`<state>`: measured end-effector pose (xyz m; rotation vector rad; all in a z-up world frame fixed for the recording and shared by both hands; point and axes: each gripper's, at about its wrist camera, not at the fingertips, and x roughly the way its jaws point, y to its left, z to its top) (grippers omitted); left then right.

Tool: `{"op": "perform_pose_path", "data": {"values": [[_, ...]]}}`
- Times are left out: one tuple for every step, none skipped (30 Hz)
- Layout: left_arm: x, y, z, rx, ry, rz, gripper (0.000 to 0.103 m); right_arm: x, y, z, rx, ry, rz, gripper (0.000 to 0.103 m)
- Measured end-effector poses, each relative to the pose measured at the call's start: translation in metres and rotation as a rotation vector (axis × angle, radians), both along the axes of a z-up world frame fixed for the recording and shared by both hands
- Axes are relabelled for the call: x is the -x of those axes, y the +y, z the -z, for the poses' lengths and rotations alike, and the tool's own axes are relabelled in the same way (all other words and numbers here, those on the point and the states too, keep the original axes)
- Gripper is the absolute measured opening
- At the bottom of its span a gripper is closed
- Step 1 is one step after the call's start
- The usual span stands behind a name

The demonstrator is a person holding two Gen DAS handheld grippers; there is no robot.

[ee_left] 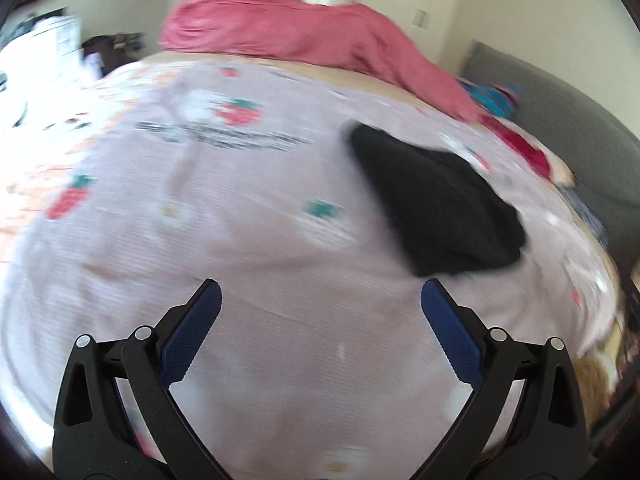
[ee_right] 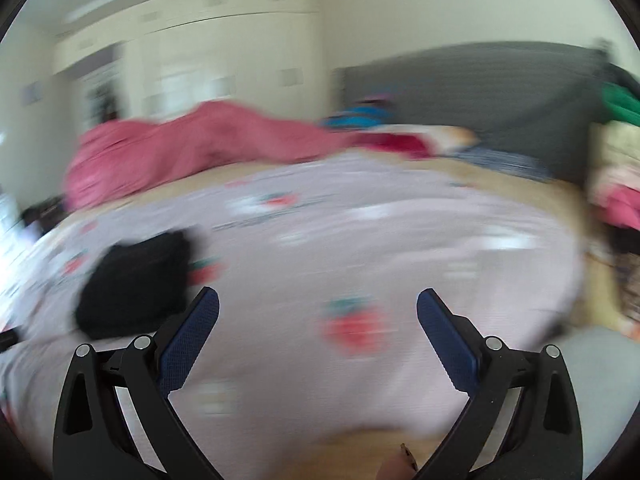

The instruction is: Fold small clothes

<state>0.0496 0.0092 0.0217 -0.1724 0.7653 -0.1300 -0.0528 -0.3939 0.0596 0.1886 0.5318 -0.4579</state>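
A small black garment [ee_left: 436, 204] lies folded in a compact bundle on the pale pink strawberry-print bedspread [ee_left: 240, 208]. In the left wrist view it is ahead and to the right of my left gripper [ee_left: 320, 296], which is open and empty above the bedspread. In the right wrist view the same black garment [ee_right: 136, 284] lies ahead and to the left, just beyond the left finger of my right gripper [ee_right: 318, 300], which is open and empty. Both views are blurred by motion.
A crumpled pink blanket [ee_left: 300, 28] lies across the far side of the bed. A grey headboard [ee_right: 480, 96] stands at the right, with colourful clothes [ee_left: 496, 96] near it. A pile of clothes [ee_right: 616, 168] sits at the far right edge.
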Motion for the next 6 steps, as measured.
{"op": "perform_pose_path", "data": {"values": [[-0.007,0.026,-0.004,0.013,0.015,-0.049,0.094,0.014,-0.032,-0.001,0.007,0.034,0.118,0.099],[-0.012,0.047,-0.006,0.027,0.019,-0.082,0.094,0.023,-0.053,0.001,0.017,0.060,0.202,0.099],[-0.017,0.072,-0.010,0.026,0.021,-0.126,0.094,0.034,-0.080,0.006,0.030,0.097,0.304,0.099],[-0.023,0.105,-0.015,0.001,0.012,-0.195,0.094,0.045,-0.107,0.012,0.037,0.145,0.400,0.099],[-0.029,0.129,-0.017,-0.027,0.007,-0.247,0.094,0.060,-0.143,0.026,0.030,0.228,0.525,0.099],[-0.037,0.155,-0.019,-0.061,0.016,-0.305,0.094,0.071,-0.169,0.037,0.020,0.289,0.609,0.099]]}}
